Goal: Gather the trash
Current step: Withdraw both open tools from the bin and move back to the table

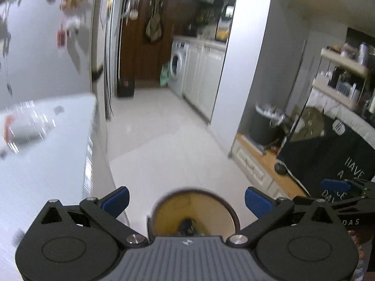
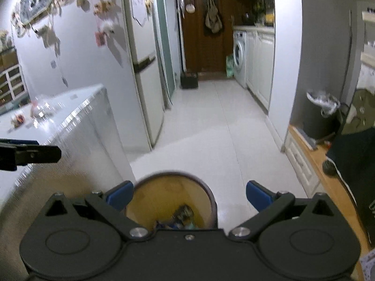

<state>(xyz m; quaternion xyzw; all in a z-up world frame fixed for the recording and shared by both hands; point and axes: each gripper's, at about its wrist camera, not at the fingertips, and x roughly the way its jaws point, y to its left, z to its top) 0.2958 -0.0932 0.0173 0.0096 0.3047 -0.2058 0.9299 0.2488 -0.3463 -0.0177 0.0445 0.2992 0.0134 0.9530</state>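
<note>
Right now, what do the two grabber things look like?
Both are black, with two round discs at the base and silver screws. The left gripper has blue fingers and a ribbed grey pad in the middle with a small logo. The right gripper has blue fingers too, but its middle is plain black.

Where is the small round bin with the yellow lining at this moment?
The round bin stands on the white floor right below both open grippers, low centre in both wrist views, beside the silver-covered table on its left.
</note>
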